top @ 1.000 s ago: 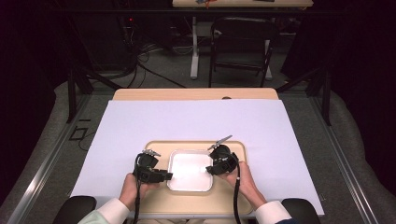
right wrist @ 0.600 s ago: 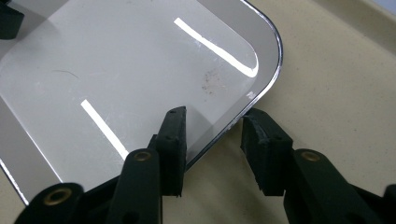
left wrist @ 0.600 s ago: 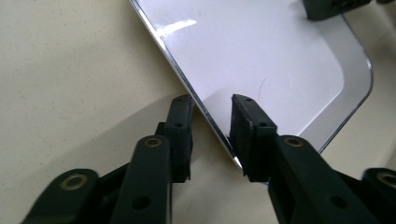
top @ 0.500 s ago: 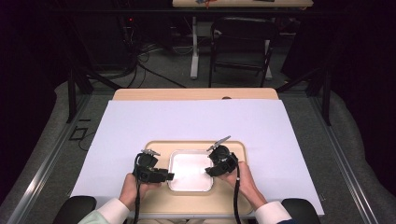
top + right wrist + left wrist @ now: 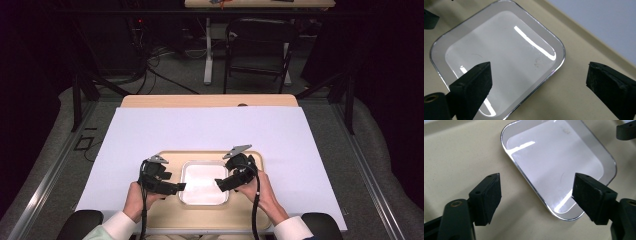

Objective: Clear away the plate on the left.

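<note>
Chair [image 5: 257, 47] beyond table; tray [image 5: 554, 170] smudge close-up

One metal tray [image 5: 204, 199], one wooden board [image 5: 170, 212], two grippers, left [image 5: 176, 188], right [image 5: 223, 183]

High view: fixed above the person's edge of the table, facing forward and down, far enough to take in the whole white sheet [image 5: 210, 130], the beige board [image 5: 170, 220] at 6 o'clock and the floor at 12. Left gripper view: rides close over the board, looking along its jaws at the metal tray [image 5: 554, 165] toward 1 o'clock. Right gripper view: equally close, tray [image 5: 499, 55] toward 10 o'clock; all three views share the tray [image 5: 204, 182].
</note>
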The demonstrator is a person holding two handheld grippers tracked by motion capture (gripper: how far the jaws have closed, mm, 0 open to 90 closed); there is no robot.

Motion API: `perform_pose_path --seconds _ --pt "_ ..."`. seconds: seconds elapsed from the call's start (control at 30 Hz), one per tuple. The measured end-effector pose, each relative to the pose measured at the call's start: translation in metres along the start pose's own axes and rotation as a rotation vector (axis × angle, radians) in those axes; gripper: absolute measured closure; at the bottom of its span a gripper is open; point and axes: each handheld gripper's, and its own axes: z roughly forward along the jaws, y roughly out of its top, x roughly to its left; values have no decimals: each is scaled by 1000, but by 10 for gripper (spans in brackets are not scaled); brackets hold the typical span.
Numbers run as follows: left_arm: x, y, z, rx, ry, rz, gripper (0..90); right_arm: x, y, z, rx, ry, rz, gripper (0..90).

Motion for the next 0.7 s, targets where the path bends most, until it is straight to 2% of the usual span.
perform_pose_path --seconds 0.03,0.13,0.3,0.43,0.6,0.7 --pt "-1 1 -2 1 7 13 211 0 0 -5 -18 -6 -3 40" --pt "-3 3 -13 -37 32 36 161 -4 1 -18 -65 -9 -4 0" --pt "-2 8 -30 -91 66 60 99 -9 0 -43 -146 -26 11 0" --pt "2 7 -46 -132 89 54 30 -13 -2 -57 -184 -38 16 0" --pt "8 -2 -61 -172 131 53 0 -19 -11 -73 -213 -58 27 0" --pt "10 -8 -72 -186 177 81 0 -22 -19 -84 -235 -100 21 0"
